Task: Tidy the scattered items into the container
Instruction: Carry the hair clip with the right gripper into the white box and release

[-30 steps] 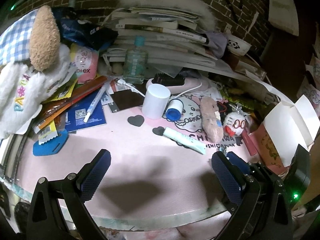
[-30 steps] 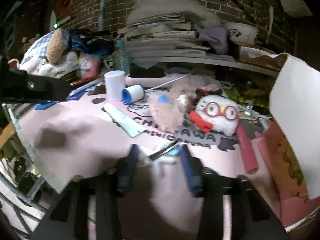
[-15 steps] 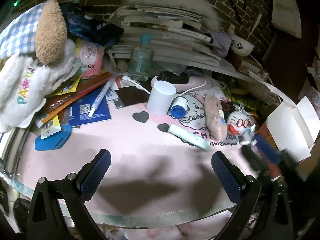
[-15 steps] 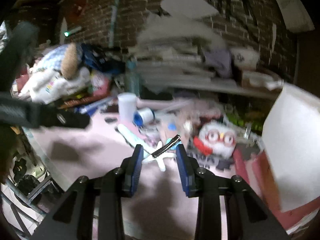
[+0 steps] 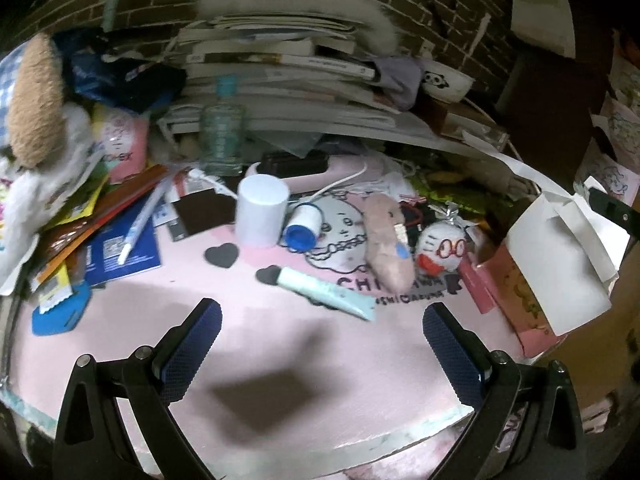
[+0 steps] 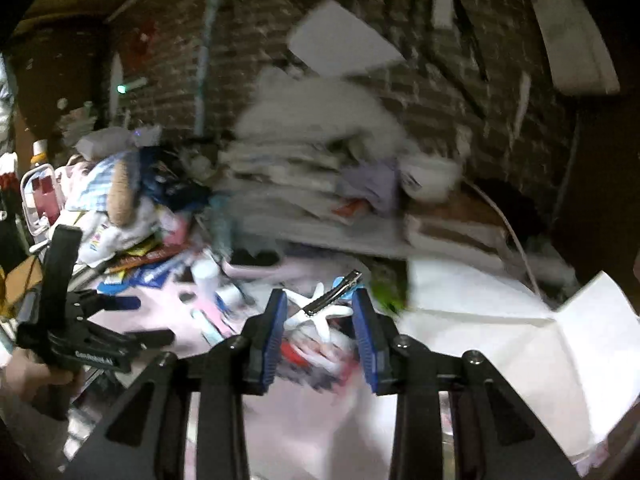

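A white starfish hair clip (image 6: pixel 316 310) is being clamped between the right gripper (image 6: pixel 320 318) pads, carried above the table beside the white paper bag (image 6: pixel 500 344), presumably for dropping in. The left gripper (image 5: pixel 320 344) is being held wide apart, empty, over the pink mat (image 5: pixel 280 352).

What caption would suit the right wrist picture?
Right gripper carries a white starfish-shaped hair clip between blue pads, above the cluttered pink table, near the white paper bag.

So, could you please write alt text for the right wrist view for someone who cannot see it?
The right claw grips a white starfish hair clip with a metal clasp, held above a cluttered pink table. A white paper bag stands open to the right; the left claw sits at the far left, and the picture is motion-blurred.
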Tool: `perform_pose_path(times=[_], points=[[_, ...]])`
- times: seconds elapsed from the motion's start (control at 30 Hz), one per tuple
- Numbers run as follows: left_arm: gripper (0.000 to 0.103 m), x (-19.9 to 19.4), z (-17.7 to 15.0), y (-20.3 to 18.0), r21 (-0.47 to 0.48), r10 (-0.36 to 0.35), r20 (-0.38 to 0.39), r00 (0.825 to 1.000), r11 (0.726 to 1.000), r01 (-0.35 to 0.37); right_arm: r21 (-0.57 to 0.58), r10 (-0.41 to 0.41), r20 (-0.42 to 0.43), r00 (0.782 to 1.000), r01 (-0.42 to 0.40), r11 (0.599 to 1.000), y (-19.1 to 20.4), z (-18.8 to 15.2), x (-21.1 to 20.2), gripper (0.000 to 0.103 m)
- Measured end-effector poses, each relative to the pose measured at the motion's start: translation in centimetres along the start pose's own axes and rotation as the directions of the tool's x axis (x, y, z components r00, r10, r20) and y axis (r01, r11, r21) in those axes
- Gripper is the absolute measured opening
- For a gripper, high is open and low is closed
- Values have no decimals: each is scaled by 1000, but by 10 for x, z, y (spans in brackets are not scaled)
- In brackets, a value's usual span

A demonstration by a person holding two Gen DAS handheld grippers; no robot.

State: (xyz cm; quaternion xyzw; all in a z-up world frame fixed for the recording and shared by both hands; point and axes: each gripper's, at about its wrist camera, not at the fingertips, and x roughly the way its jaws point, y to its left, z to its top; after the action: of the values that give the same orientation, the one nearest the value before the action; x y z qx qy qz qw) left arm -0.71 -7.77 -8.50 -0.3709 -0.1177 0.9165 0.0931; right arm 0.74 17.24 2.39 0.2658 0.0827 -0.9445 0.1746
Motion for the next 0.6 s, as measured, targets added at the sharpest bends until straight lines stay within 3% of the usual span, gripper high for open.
perform_pose_path(times=[0.17, 0.33, 0.47, 0.6], points=[[101, 6, 5, -4, -1, -9, 0, 1000, 1000, 9, 108, 14, -211, 977, 9, 994, -70, 6, 0, 31], [101, 8, 7, -8, 6, -21, 1, 1000, 1000, 21, 142, -17, -384, 923, 78, 987, -113, -3, 19, 31], [101, 8, 6, -7, 3, -12, -7, 1000, 1000, 12, 148, -32, -475, 879, 116, 982, -132, -14, 41, 31], [101, 7, 4, -5, -5, -5, -10, 1000, 1000, 5, 153, -5, -534, 846, 102, 983, -135, -21, 59, 31]])
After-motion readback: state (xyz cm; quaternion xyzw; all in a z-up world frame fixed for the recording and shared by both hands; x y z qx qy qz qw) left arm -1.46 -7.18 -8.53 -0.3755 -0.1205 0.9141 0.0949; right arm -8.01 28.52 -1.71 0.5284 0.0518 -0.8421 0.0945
